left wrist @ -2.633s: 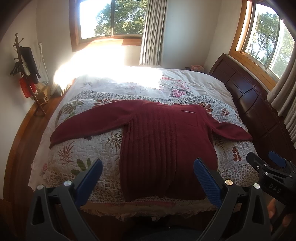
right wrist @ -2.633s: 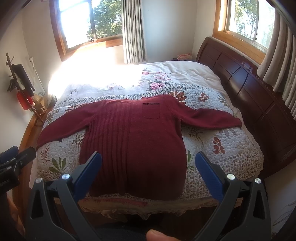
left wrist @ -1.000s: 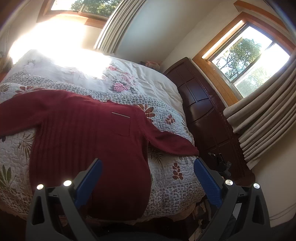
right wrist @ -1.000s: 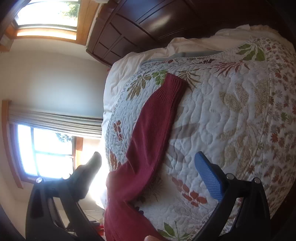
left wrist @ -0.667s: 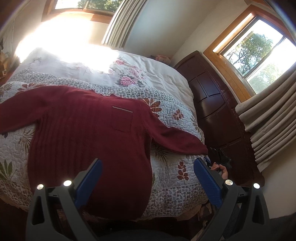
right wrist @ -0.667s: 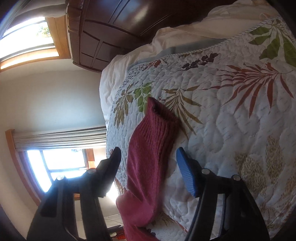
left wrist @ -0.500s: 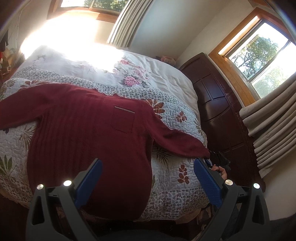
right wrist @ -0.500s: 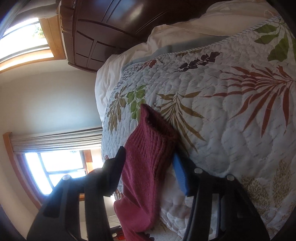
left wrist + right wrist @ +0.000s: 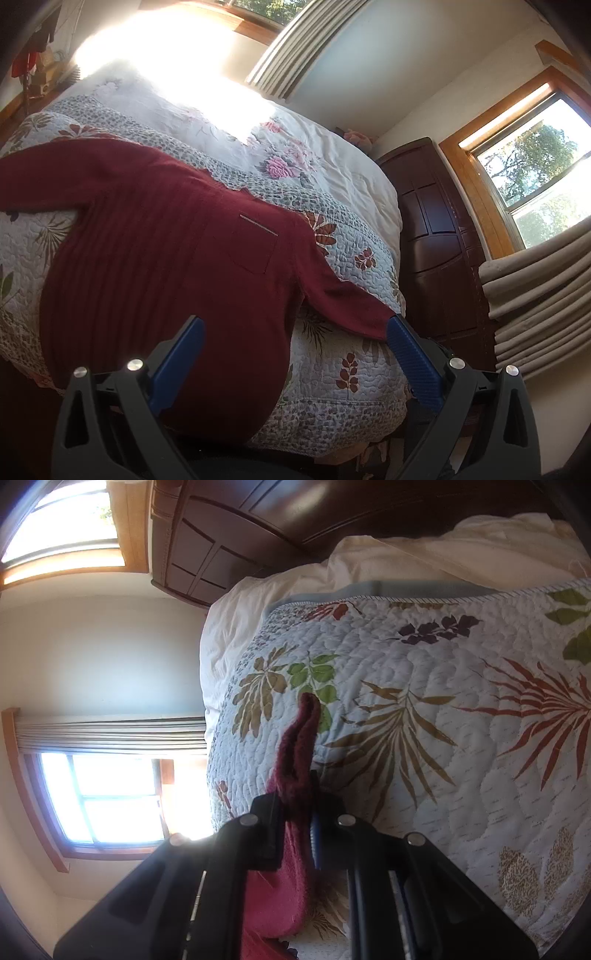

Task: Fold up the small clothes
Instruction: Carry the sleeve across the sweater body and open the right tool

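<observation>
At the far left a dark red sweater lies flat and face up on a quilt printed with leaves and flowers, which covers the bed; one sleeve stretches out toward the left side of the bed, and the ribbed body fills the middle, with a small chest pocket on it; the hem hangs a little over the near edge of the bed. The left gripper hovers above the lower part of the sweater with its blue-padded fingers spread wide, and it holds nothing. More to the right, the other sleeve runs down toward the right edge of the quilt, where its cuff ends just beside the blue pad of the left gripper in that view. Behind the quilt there is a white bedspread with pink flowers, then a dark wooden headboard, a window with a wooden frame, and beige curtains. In the right wrist view, the right gripper is closed tight on the cuff of that sleeve; the knit is pinched between the two fingers and stands up from the quilt as a narrow fold.
</observation>
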A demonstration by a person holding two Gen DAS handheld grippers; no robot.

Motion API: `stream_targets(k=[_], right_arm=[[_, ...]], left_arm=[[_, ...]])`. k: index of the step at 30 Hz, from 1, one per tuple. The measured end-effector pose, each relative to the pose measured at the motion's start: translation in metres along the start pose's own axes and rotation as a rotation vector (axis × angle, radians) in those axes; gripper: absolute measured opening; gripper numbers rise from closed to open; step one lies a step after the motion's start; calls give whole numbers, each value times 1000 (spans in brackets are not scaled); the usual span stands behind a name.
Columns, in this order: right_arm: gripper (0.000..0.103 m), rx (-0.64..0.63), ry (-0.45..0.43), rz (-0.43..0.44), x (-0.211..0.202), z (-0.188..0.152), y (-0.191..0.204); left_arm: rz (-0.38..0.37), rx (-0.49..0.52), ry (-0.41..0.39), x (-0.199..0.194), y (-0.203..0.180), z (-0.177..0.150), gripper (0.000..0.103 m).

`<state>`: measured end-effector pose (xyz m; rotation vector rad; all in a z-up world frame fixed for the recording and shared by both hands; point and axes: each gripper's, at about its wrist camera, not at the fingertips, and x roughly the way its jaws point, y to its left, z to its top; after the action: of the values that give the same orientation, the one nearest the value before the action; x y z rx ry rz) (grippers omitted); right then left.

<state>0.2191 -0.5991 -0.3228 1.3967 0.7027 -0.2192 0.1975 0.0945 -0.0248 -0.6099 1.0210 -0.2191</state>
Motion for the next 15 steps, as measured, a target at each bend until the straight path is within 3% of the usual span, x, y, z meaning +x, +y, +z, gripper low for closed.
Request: stream_targets(k=[7,15], right_arm=[[10,-182,-48,21,-33,-12,75],[10,-442,-104,11,-51,-60,185]], left_arm=[[-58,-167,-33,-9,49,28,99],[-131,-174,-42,-15,86,52,99]])
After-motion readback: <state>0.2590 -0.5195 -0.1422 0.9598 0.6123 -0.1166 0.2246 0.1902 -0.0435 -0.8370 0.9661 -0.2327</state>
